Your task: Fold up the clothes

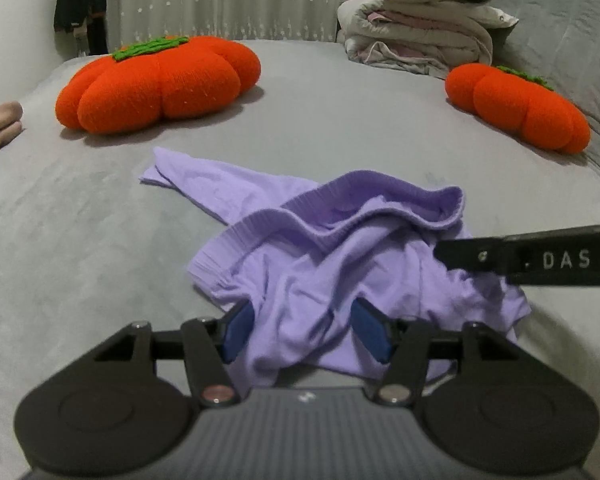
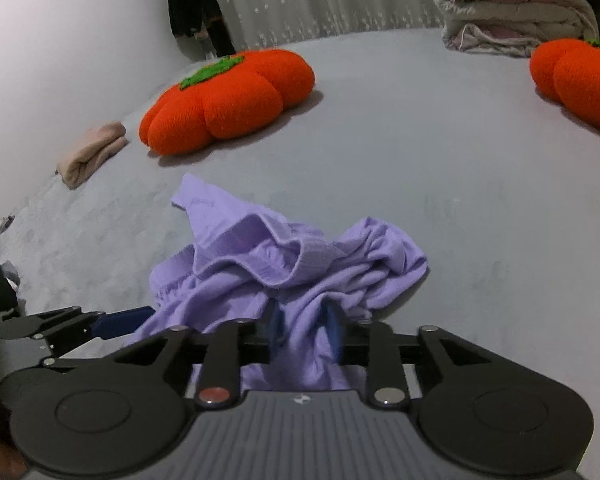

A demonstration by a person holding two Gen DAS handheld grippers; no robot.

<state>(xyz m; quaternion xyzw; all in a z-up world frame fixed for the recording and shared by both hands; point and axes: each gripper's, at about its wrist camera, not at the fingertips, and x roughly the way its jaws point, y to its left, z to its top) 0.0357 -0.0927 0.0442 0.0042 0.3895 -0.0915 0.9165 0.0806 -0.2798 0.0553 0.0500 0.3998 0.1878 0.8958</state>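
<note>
I have 2 grippers down on the lilac garment (image 1: 340, 264), which lies crumpled on the grey bed cover (image 1: 340, 128) right in front of me, its ribbed waistband bunched up on top and 1 flat corner trailing toward the big orange pumpkin cushion (image 1: 160, 80). My left gripper (image 1: 306, 332) stands about half open, blue pads on either side of a ridge of fabric — cloth is between them, but I don't see them pinching it. My right gripper (image 2: 304, 336) is narrower, with a fold of the same cloth between its pads; the blur there means I can't tell whether it is gripped or only straddled.

The risk, as I judge it, is lifting with an uneven hold: if only 1 side bites, the garment would swing and twist rather than spread. Both tools sit close together in the same heap — I could catch 2 layers at once, or the waistband along with a leg, and lock in a crease. The thin knit could also slip out of pads closed on too little.
</note>
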